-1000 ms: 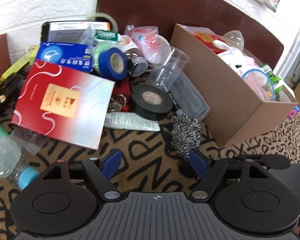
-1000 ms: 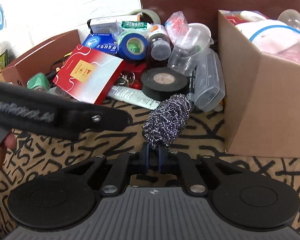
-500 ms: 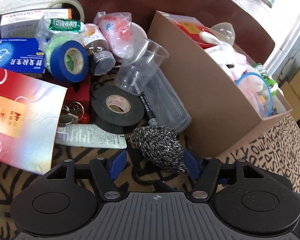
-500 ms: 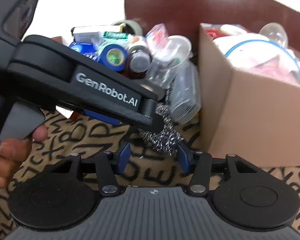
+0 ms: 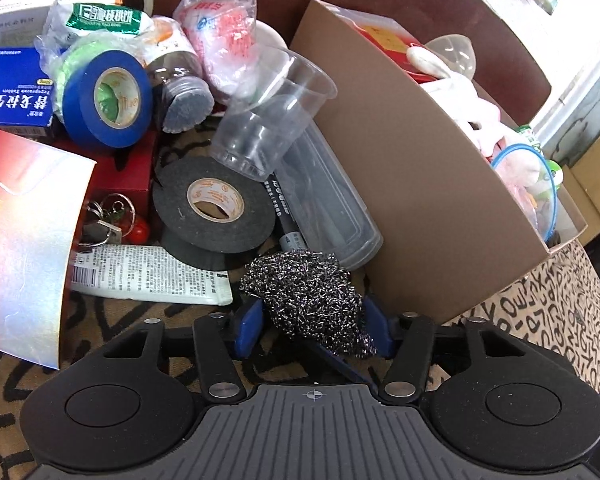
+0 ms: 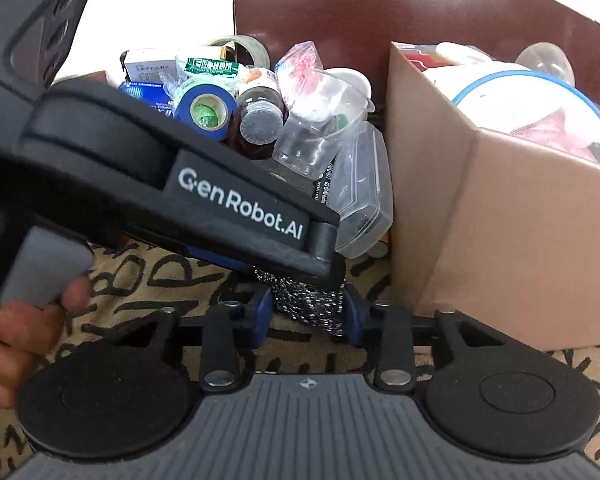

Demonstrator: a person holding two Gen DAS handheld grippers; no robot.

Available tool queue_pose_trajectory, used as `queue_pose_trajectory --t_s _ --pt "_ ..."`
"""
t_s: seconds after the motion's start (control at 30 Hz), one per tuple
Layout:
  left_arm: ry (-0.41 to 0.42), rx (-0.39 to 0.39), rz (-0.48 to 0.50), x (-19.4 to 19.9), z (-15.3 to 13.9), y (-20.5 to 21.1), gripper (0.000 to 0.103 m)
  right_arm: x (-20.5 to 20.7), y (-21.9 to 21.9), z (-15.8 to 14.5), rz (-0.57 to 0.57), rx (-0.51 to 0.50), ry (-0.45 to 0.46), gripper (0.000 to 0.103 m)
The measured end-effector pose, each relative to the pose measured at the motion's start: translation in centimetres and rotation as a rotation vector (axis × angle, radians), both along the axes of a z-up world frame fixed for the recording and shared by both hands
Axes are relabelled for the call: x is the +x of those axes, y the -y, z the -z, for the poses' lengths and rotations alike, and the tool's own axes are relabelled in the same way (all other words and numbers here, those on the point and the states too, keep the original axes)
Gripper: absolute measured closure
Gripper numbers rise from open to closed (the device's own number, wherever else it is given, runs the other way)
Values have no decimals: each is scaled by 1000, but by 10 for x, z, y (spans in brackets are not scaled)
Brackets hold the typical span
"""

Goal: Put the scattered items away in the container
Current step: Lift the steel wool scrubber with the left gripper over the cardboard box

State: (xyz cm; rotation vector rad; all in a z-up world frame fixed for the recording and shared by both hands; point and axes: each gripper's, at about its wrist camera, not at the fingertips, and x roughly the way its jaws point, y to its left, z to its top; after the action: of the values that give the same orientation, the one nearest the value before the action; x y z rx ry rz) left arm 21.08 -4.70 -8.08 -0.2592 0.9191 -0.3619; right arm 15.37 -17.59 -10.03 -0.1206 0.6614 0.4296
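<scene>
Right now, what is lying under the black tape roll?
Under the black tape roll a second dark roll's edge shows, lapping the white tube. The cloth beneath is covered.

Letter-patterned tan cloth (image 5: 572,320), dark brown chair back (image 6: 380,8), white wall (image 6: 148,8).

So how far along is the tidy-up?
Done: the cardboard box already holds a plush toy and other bits. In hand: the steel wool scourer sits between the fingers of the left gripper and right gripper, whose jaws have just been closing on it. Remaining: blue tape roll, black tape roll, clear cup, tube and red booklet lie on the cloth.
</scene>
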Motion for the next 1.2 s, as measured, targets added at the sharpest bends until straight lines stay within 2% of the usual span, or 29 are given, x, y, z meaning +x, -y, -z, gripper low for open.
queue_pose_trajectory --t_s 0.07,0.1,0.3,0.43,0.77,1.0,1.2 --pt "-1 6 11 -4 -3 2 53 -4 1 -2 -6 7 -10 68" --pt "2 11 14 -8 -6 2 54 -6 0 -4 -7 11 -13 68" --pt "24 14 7 -35 -23 0 54 -31 4 -19 -23 41 -7 69" --pt "66 28 11 -58 -41 5 54 -55 9 -35 -32 60 17 69" --pt "194 1 72 -92 -86 43 54 -87 38 -83 26 50 161 69" --pt "273 -14 146 -82 -116 87 54 -78 71 -108 119 52 252 68" --pt "301 -44 211 -48 -130 123 53 -56 106 -119 212 74 298 68"
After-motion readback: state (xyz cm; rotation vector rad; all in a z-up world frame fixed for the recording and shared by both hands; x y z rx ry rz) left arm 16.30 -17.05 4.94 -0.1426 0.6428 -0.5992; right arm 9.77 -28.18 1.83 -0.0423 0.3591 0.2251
